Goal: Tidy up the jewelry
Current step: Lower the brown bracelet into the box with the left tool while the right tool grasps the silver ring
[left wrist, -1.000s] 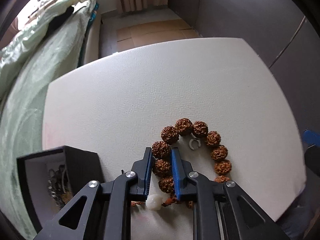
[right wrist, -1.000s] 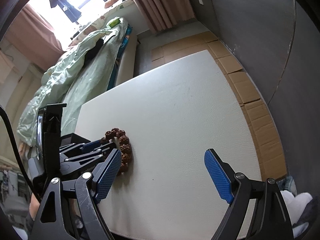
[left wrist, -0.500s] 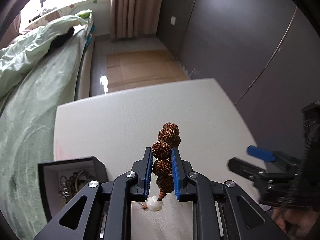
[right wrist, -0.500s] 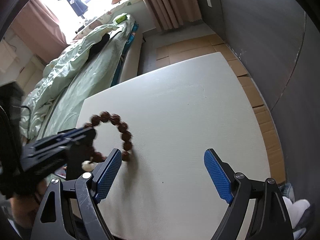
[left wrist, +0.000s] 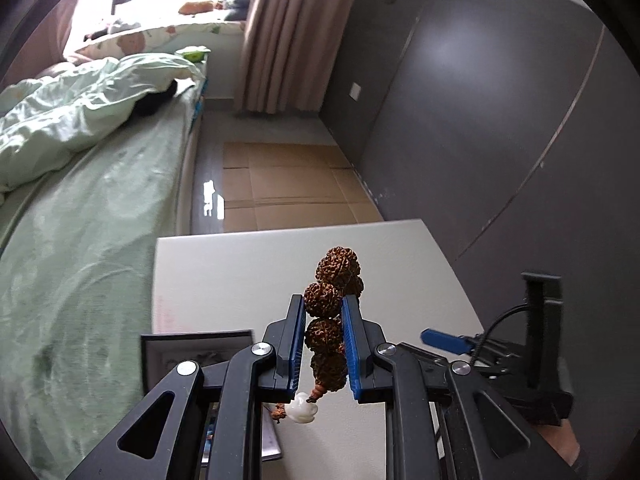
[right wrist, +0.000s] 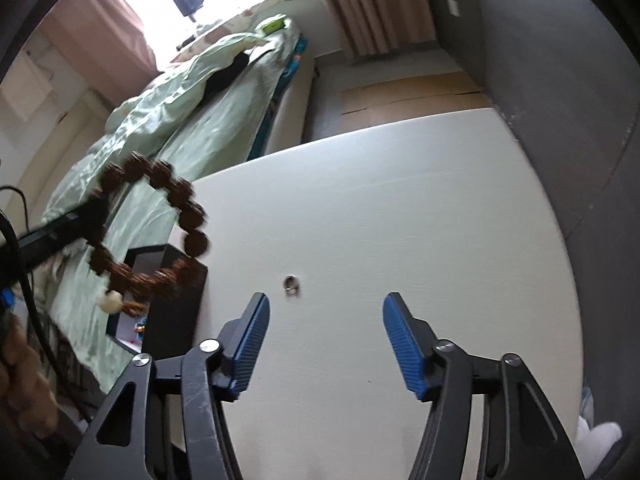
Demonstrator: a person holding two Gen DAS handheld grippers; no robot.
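My left gripper (left wrist: 323,304) is shut on a brown knobbly bead bracelet (left wrist: 326,330) with a white bead (left wrist: 302,412) hanging from it. It holds the bracelet in the air above the white table (left wrist: 240,272). In the right wrist view the bracelet (right wrist: 160,224) hangs as a ring over the open black jewelry box (right wrist: 172,296) at the table's left edge. The box also shows in the left wrist view (left wrist: 192,344). A small silver ring (right wrist: 291,282) lies on the table just ahead of my right gripper (right wrist: 324,308), which is open and empty.
A bed with green bedding (left wrist: 88,184) runs along the table's left side. Cardboard sheets (left wrist: 288,184) cover the floor beyond the table. A dark grey wall (left wrist: 500,120) stands to the right. My right gripper shows at the right in the left wrist view (left wrist: 444,340).
My left gripper lifted the bracelet off the table and carried it up and left, over the black box. The small ring stayed on the table. My right gripper moved forward toward the ring.
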